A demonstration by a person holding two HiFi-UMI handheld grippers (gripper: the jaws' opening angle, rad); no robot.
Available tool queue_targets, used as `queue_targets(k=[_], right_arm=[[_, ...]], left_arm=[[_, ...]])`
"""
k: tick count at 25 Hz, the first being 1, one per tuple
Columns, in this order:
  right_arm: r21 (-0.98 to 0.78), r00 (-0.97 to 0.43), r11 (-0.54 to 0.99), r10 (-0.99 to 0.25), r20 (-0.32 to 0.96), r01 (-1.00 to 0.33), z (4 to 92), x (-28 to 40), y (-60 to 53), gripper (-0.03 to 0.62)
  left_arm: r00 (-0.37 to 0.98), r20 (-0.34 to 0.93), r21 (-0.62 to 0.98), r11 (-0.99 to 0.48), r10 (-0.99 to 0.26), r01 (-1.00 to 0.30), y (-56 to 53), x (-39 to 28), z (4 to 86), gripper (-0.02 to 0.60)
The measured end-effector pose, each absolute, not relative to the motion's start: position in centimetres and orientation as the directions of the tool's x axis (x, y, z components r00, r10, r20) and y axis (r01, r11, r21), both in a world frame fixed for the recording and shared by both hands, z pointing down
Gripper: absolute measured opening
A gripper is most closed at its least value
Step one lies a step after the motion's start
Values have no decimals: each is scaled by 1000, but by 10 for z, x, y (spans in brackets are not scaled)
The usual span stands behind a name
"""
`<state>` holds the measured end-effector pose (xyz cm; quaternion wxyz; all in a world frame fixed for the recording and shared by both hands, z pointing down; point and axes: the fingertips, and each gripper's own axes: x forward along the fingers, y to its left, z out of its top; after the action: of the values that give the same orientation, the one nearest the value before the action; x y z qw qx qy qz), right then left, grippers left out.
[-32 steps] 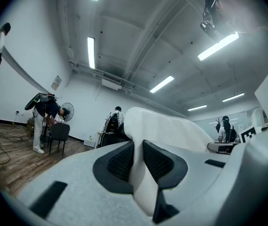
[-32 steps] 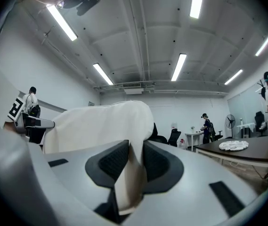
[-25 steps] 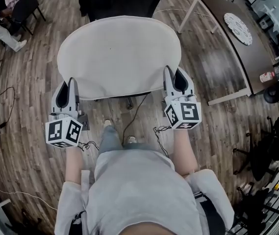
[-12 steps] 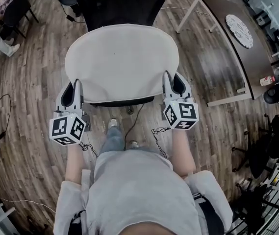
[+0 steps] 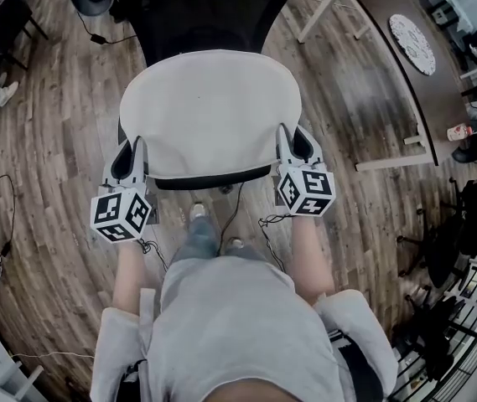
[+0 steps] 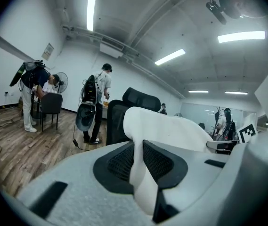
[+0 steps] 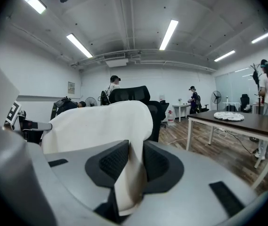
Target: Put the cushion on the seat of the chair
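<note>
A flat off-white cushion [image 5: 209, 111] hangs level over the seat of a black office chair [image 5: 213, 178], whose mesh backrest [image 5: 209, 7] rises behind it. My left gripper [image 5: 131, 153] is shut on the cushion's near left corner, and my right gripper [image 5: 292, 141] is shut on its near right corner. In the left gripper view the cushion [image 6: 166, 131] runs away from the left gripper [image 6: 138, 166], its edge pinched between the black pads. The right gripper view shows the cushion [image 7: 101, 126] the same way, its corner clamped in the right gripper [image 7: 130, 166]. The seat is mostly hidden under the cushion.
A dark table [image 5: 406, 65] with white legs stands at the right, with a round patterned plate [image 5: 412, 44] on it. Cables [image 5: 238, 199] trail over the wood floor under the chair. Another black chair [image 5: 7, 23] and people stand at the far left.
Both grippers have carried the cushion forward and down over the chair; the black seat front now shows just under its near edge. Both grips are unchanged.
</note>
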<state>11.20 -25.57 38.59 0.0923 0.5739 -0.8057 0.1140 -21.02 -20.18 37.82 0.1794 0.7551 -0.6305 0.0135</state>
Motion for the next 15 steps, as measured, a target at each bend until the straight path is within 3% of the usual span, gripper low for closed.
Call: queue_targets(k=[15], right_arm=[[-111,-233,205,-834,501,-973,499,103,-298,78]], left_arm=[[290,456,296,-164,-841,-941,-271,-222,491,61]])
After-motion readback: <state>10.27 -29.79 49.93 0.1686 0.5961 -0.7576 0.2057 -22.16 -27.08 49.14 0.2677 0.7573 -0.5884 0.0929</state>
